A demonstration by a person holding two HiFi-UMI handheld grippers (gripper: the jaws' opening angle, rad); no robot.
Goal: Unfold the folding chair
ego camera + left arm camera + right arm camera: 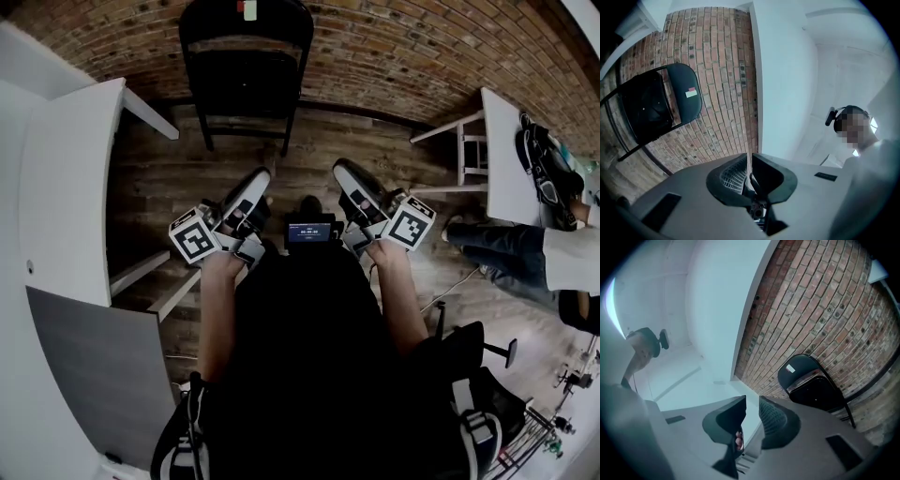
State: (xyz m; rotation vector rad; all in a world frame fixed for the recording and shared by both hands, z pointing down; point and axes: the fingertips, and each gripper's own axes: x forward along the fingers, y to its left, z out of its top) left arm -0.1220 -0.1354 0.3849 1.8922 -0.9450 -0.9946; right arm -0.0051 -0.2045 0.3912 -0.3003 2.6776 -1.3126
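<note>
A black folding chair (246, 66) leans folded against the brick wall, straight ahead across the wooden floor. It appears at the left of the left gripper view as the chair (656, 105) and at the lower right of the right gripper view as the chair (813, 385), with a small label on its backrest. My left gripper (255, 183) is shut with nothing in it, its jaws (750, 161) together. My right gripper (345, 175) is open and empty, with a narrow gap between its jaws (752, 404). Both are well short of the chair.
A white table (75, 187) stands at the left. Another white table (502, 150) at the right carries a black bag (548, 173), with a seated person (525, 258) beside it. A white pillar (785, 79) meets the brick wall.
</note>
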